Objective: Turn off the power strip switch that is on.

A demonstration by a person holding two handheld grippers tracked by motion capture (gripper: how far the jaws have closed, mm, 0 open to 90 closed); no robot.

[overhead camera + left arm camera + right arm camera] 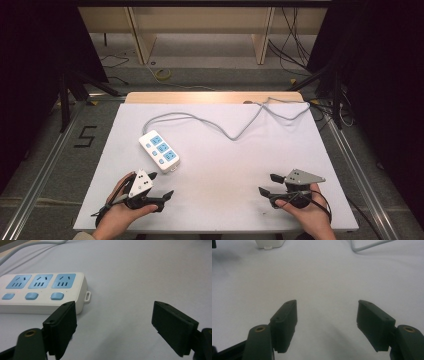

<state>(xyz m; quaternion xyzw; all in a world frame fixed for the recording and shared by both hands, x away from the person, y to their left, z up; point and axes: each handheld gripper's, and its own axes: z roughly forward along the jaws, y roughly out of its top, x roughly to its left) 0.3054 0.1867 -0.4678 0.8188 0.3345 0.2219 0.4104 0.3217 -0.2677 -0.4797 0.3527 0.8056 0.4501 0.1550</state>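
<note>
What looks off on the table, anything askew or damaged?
Nothing stands out. The power strip lies flat and intact, angled on the white table, sockets empty, its grey cable snaking loosely off the far edge.

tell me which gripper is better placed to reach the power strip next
Probably the left gripper: it sits open just short of the power strip, whose near end lies ahead of its jaws. The right gripper, also open, is farther away.

Power strip on bench, left of centre; cord trailing behind toward far right edge; left tool just before strip, right tool well apart.
</note>
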